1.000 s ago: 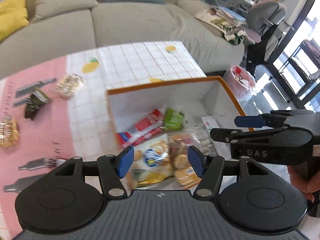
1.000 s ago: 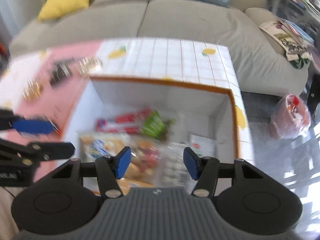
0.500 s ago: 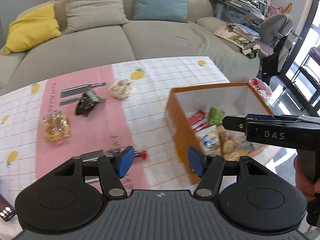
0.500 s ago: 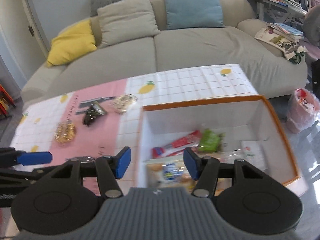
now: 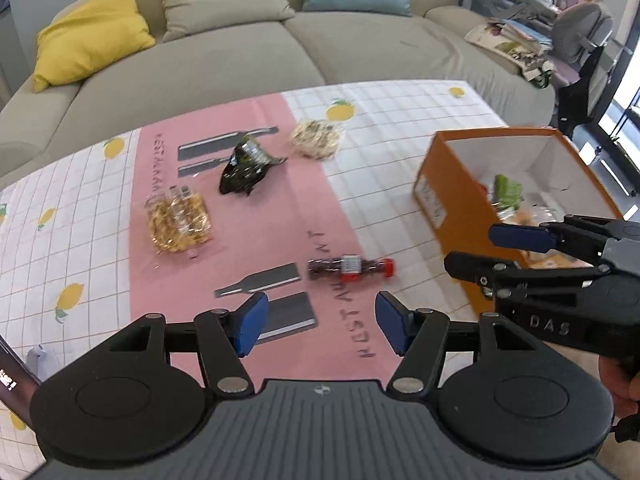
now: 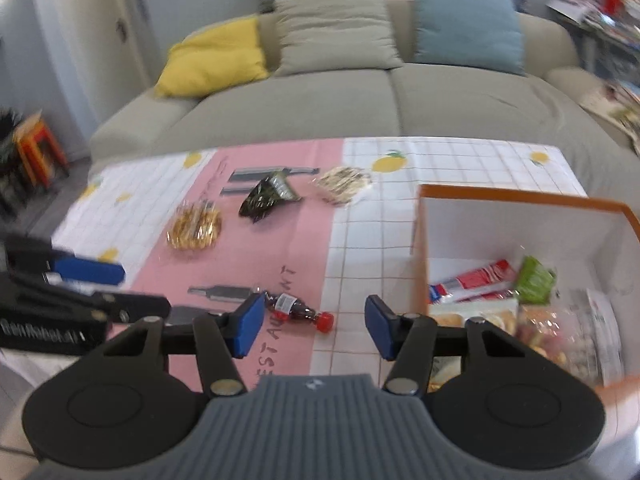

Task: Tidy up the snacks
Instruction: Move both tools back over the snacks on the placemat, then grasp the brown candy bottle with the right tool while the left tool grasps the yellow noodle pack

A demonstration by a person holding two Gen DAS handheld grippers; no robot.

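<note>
Two hand-held grippers hang above a living-room table laid with a pink-and-white lemon-print cloth [image 5: 400, 168], midway through a snack tidy-up. The left gripper [image 5: 318, 328] has its blue pads spread wide and empty, and the right gripper [image 6: 314, 328] is likewise spread with nothing between its fingers. Just ahead of both lies a small bottle-shaped snack [image 5: 350, 269] with a red cap, on its side on the pink strip, apart from the pads. Further back rest a golden snack bag [image 5: 178, 220], a dark foil packet [image 5: 246, 170] and a pale snack pouch [image 5: 318, 140]. The orange box [image 6: 420, 240], white inside, stands on the right of the table and already holds several packets, among them a red-and-white one [image 6: 472, 282] and a green one [image 6: 534, 280]. The next pick looks likely to be the bottle-shaped snack: a sound approach would bring the pads down either side of its body, across its length, since a round item may roll if nudged on one side, then carry it clear over the box wall before letting go. The right gripper's body, seen from the left camera, reads "DAS"; the cloth's lettering is only partly legible, and the snack labels are too blurred to read.
</note>
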